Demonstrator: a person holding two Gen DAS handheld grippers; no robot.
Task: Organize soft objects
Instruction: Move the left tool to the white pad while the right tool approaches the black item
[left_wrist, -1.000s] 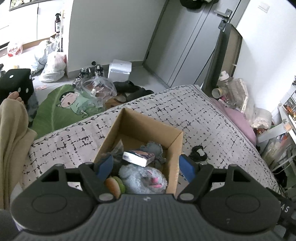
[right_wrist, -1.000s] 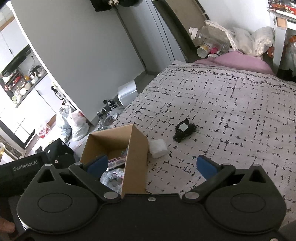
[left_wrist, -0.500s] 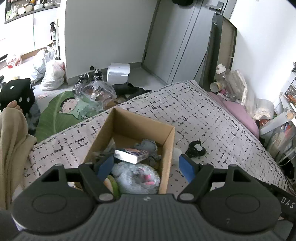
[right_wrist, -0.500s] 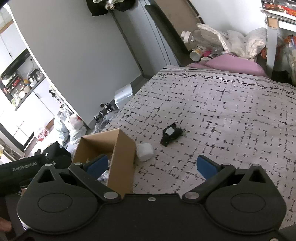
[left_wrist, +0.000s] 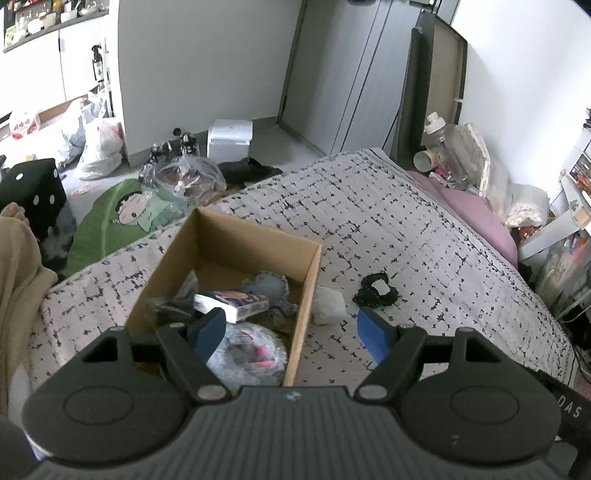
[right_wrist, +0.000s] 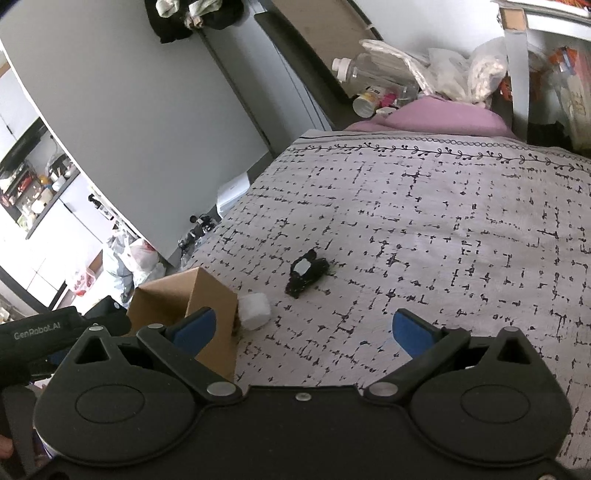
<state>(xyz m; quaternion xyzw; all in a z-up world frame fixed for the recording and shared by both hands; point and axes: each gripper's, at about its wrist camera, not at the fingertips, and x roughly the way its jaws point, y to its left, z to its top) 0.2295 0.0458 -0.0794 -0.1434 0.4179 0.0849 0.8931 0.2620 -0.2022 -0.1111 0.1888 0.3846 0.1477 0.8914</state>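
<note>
Black soft item (right_wrist: 306, 275) beyond hand-held gripper (right_wrist: 301, 330)

You are looking across a bed (left_wrist: 388, 221) with a pale cover printed in a black broken grid; a pink sheet (right_wrist: 436, 120) shows at its far edge. Beyond it stand a grey wardrobe (left_wrist: 347, 74) and a plain grey wall (left_wrist: 199, 59). On the grey floor (left_wrist: 273, 136) near the bed's far left corner you have a white box (left_wrist: 229, 138), a green cartoon mat (left_wrist: 118, 218), plastic bags (left_wrist: 98, 147) and a black dice cushion (left_wrist: 31, 192). White kitchen cabinets (left_wrist: 74, 62) sit far left. Soft daylight fills the room.
</note>
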